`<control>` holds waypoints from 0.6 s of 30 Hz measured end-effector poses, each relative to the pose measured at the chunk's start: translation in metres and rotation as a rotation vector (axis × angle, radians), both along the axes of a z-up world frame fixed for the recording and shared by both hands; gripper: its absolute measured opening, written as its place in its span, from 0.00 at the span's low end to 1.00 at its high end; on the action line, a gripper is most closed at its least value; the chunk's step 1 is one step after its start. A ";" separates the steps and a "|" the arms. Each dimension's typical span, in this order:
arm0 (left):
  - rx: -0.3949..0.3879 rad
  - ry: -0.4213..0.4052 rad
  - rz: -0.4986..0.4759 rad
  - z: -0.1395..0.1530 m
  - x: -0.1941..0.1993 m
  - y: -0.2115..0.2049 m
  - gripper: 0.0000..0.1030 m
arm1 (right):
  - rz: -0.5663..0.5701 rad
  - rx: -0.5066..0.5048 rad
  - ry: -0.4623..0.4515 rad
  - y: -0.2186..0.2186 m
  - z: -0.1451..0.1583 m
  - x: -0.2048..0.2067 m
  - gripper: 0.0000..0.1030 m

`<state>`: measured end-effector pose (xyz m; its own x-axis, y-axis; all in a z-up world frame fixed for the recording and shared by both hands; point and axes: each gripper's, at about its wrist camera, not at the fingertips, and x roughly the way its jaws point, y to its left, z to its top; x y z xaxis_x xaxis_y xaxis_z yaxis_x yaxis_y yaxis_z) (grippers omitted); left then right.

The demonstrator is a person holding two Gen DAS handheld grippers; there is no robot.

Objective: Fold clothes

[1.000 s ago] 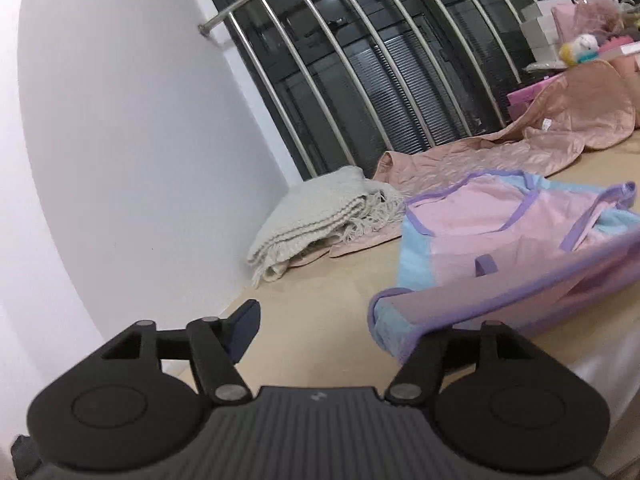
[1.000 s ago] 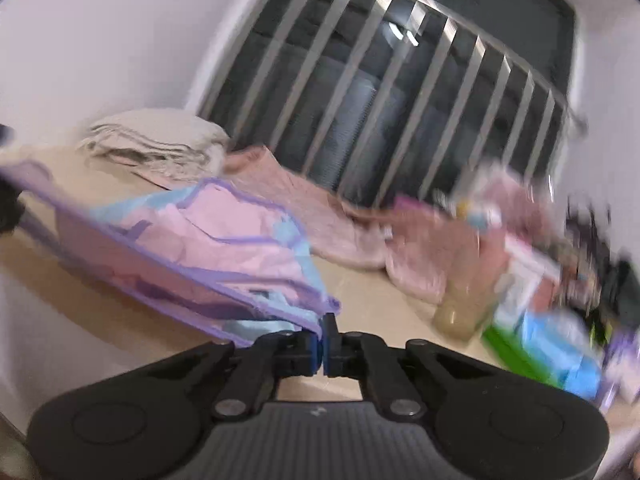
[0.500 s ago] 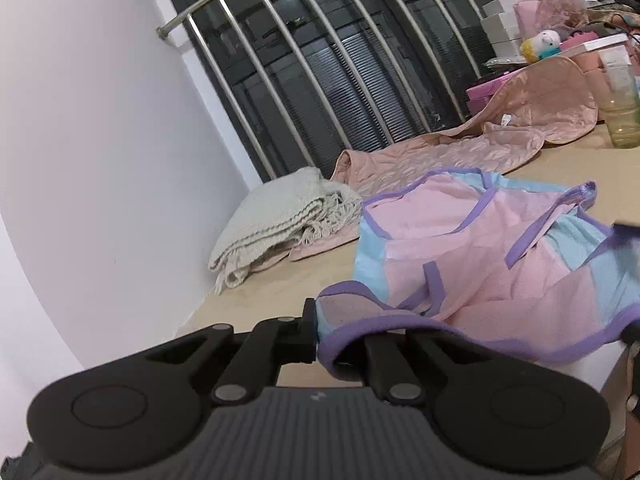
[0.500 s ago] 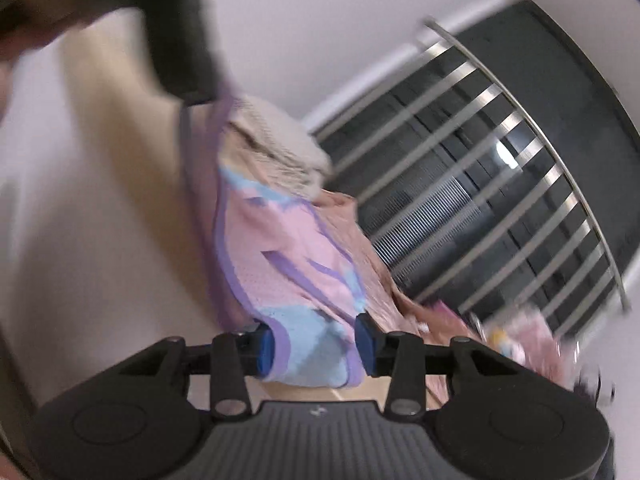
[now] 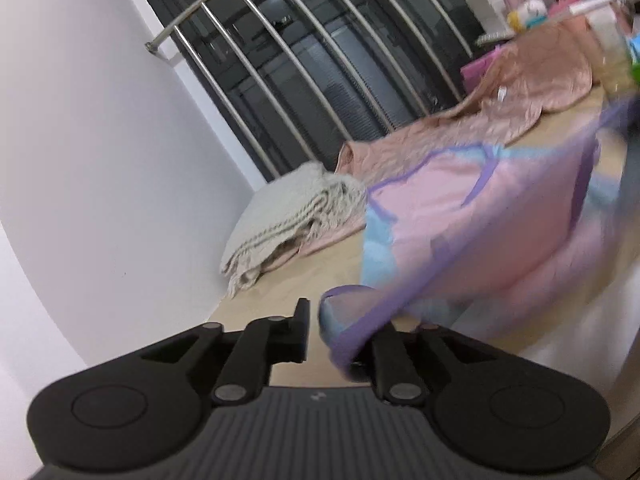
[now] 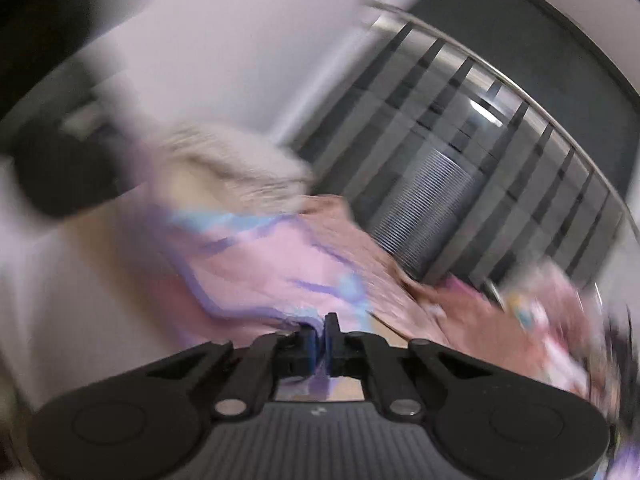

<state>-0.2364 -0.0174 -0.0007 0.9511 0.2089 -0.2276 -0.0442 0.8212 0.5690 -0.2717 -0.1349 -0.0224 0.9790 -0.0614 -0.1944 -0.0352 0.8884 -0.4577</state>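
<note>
Wall [image 5: 88, 152]: smooth and white, it closes off the left side of your tabletop.
Window bars [image 5: 320, 60]: round polished metal rods, curved by the lens, stand along the far edge before dark glass.
Tabletop [image 5: 280, 292]: a flat, pale tan surface; the bare strip you have lies between the left hand-held gripper and the folded blanket.
Quilted garment [image 5: 520, 92]: a salmon-pink, crinkled fabric lies spread along the far edge, under the bars.
Pink garment [image 5: 480, 220]: thin pink cloth with light-blue panels and purple binding, lifted and stretched across the right half of the tabletop between your two tools; it is blurred.
Folded blanket [image 5: 288, 220]: cream, ribbed knit with a fringed edge, stacked near the wall corner.
Left hand-held gripper [image 5: 332, 320]: black; its jaws are opening, and the purple-bound hem sits between them against the right finger, clear of the left one.
Right hand-held gripper [image 6: 319, 340]: blue pads pinched tight on the garment's purple hem.
</note>
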 end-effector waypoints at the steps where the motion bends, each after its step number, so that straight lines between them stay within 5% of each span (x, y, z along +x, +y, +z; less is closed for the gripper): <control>1: -0.007 0.004 -0.014 -0.001 -0.001 0.000 0.34 | -0.041 0.080 -0.001 -0.013 0.009 0.002 0.02; 4: -0.032 0.005 -0.058 0.000 -0.005 -0.004 0.37 | -0.110 0.278 0.031 -0.048 0.026 0.008 0.02; 9: -0.034 -0.036 -0.071 0.005 -0.008 -0.011 0.36 | -0.168 0.363 -0.015 -0.066 0.030 0.007 0.02; 11: -0.091 -0.028 -0.075 0.013 -0.008 -0.007 0.14 | -0.156 0.385 0.006 -0.068 0.029 0.011 0.02; 14: -0.135 -0.028 -0.087 0.026 -0.007 -0.004 0.02 | -0.137 0.402 0.027 -0.067 0.030 0.013 0.02; 18: -0.238 -0.007 -0.151 0.064 -0.002 0.008 0.02 | -0.072 0.411 0.008 -0.065 0.053 0.003 0.03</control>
